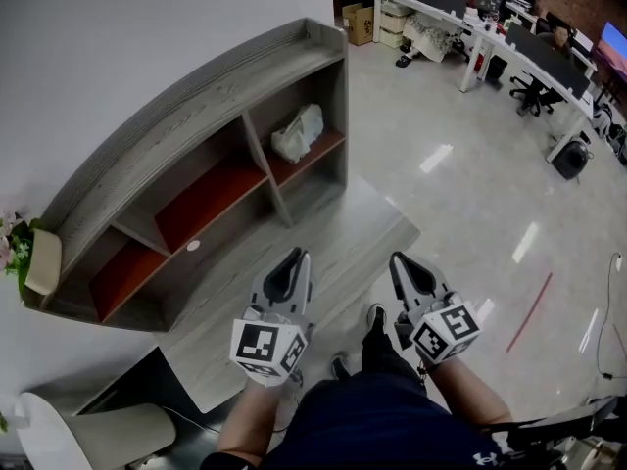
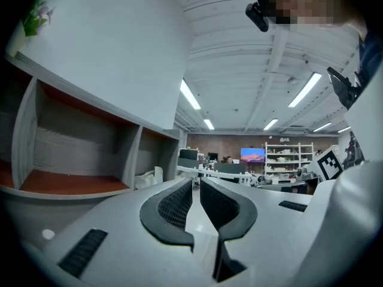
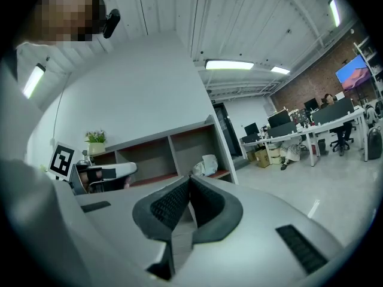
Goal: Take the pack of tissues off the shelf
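Jaws of left gripper (image 1: pixel 291 262) and right gripper (image 1: pixel 407 267) clenched, empty. The tissues (image 1: pixel 297 132) sit in the shelf's (image 1: pixel 196 116) end bay, well ahead of both. By my estimate left gripper is nearer, tissues slightly left of its jaw line.

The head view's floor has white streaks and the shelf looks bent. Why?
Head view: the streaks on the glossy pale floor are probably reflected glare; the wide lens bows the grey wooden shelf unit. Left gripper view: white ceiling strip lights, the likely source, show directly.
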`<move>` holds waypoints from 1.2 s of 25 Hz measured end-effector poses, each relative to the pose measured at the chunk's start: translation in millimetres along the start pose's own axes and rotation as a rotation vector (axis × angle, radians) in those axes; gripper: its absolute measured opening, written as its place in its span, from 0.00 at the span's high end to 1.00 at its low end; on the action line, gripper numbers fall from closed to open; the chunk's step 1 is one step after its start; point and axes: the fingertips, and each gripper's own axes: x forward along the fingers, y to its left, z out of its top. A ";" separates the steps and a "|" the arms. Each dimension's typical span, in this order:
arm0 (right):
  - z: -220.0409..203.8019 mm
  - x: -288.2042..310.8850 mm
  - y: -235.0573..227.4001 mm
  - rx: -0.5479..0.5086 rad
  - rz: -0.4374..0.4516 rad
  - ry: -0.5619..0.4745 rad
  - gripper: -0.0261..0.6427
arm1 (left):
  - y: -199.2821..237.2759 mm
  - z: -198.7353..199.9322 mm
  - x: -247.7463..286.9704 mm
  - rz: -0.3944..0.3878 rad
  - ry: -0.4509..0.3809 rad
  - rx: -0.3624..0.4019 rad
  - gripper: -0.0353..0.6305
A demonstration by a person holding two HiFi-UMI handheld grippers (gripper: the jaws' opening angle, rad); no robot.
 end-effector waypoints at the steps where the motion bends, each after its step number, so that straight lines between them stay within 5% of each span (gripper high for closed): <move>1: 0.8 6.6 -5.3 0.004 0.005 0.002 0.94 | 3.1 1.0 6.4 0.008 -0.001 0.001 0.87; 18: 23.8 116.5 -85.6 0.016 0.104 0.056 0.94 | 58.5 13.3 136.3 0.134 0.012 0.057 0.87; 30: 25.9 158.6 -134.0 0.045 0.162 0.100 0.94 | 85.6 14.1 221.1 0.217 0.092 0.255 0.86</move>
